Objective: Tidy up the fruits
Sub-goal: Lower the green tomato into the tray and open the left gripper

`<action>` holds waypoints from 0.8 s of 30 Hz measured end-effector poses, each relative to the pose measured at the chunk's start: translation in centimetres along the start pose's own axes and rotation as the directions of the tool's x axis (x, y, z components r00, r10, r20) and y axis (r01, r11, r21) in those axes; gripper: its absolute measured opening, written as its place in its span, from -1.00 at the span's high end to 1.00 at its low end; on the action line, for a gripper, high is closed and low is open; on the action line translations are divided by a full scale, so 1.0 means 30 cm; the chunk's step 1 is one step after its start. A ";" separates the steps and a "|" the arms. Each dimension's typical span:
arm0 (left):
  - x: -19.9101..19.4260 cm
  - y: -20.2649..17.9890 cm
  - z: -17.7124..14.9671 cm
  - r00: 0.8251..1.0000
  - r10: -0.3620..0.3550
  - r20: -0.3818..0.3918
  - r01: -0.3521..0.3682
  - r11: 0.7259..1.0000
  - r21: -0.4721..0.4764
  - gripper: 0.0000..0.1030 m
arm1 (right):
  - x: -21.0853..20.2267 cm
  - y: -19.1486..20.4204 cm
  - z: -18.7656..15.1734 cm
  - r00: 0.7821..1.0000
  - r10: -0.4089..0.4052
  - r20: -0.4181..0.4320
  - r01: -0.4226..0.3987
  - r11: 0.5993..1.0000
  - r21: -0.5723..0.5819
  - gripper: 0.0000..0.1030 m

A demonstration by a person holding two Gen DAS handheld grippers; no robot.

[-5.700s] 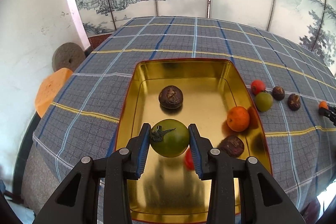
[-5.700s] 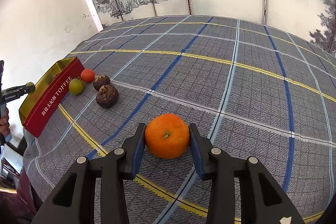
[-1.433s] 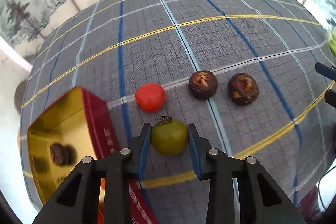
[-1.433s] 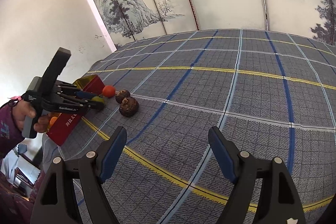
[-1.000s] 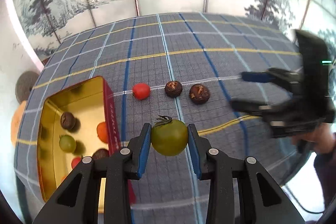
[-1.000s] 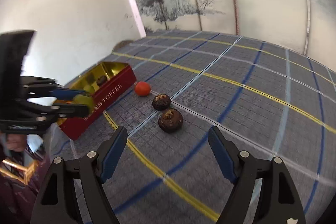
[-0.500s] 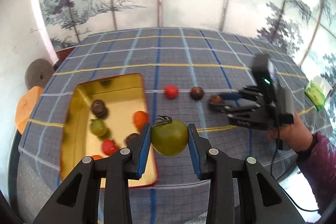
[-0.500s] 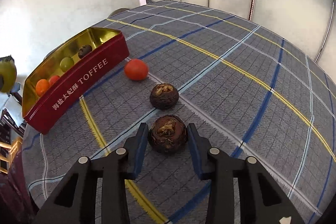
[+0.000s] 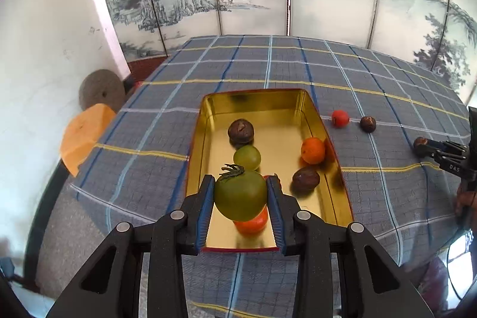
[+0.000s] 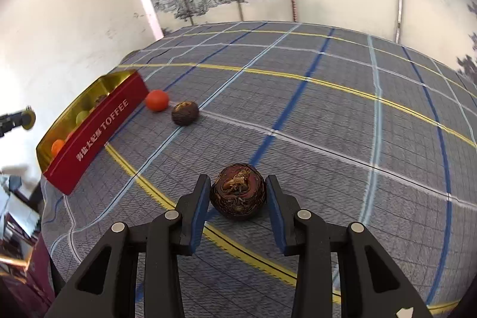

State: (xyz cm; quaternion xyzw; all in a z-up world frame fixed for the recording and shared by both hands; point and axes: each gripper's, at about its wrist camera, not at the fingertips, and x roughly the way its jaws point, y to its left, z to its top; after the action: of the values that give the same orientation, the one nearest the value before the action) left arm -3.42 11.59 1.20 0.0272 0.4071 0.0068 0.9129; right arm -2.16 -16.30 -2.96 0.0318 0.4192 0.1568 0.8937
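1. Left wrist view, far left: a grey stone disc (image 9: 102,90) and an orange block (image 9: 83,136) sit off the edge of the surface (image 9: 143,136), which wears a blue-grey checked cloth.
2. The left hand-held gripper (image 9: 241,195) is nearly closed, its blue pads clamped on a green tomato (image 9: 241,195) with a dried stem, held above the near end of the gold tin (image 9: 196,145).
3. Inside the tin lie a dark brown fruit (image 9: 241,130), a pale green fruit (image 9: 246,157), an orange (image 9: 312,150), a second brown fruit (image 9: 306,180) and, partly hidden under the tomato, an orange-red fruit (image 9: 252,224).
4. Just right of the tin, on the cloth, a small red fruit (image 9: 340,118) and a brown one (image 9: 367,123) lie side by side, apart.
5. At the right edge the right hand-held gripper (image 10: 237,192) appears in a person's hand (image 9: 465,198).
6. Right wrist view: that gripper has just been closing, and its pads now press a brown, rough-skinned fruit (image 10: 237,191) that rests on the cloth, well right of the tin's red TOFFEE side (image 10: 98,130).
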 end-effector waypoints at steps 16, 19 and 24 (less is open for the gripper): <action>0.255 -0.119 0.247 0.997 -0.075 -0.017 0.075 0.997 0.024 0.29 | 0.017 -0.025 0.001 1.000 -0.006 -0.024 0.007 0.999 0.037 0.32; 0.319 -0.139 0.278 0.997 -0.066 -0.031 0.066 0.997 0.027 0.29 | 0.018 -0.026 0.000 1.000 -0.001 -0.026 0.002 0.999 0.037 0.32; 0.404 -0.168 0.305 0.998 -0.031 -0.056 0.034 0.998 0.053 0.27 | 0.021 -0.029 0.000 1.000 0.007 -0.028 -0.006 0.999 0.044 0.32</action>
State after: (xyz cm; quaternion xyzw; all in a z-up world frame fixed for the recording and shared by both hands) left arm 11.44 6.57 -1.97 0.0451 0.4325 -0.0183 0.9003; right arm -1.56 -16.93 -3.61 0.0505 0.4351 0.1510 0.8862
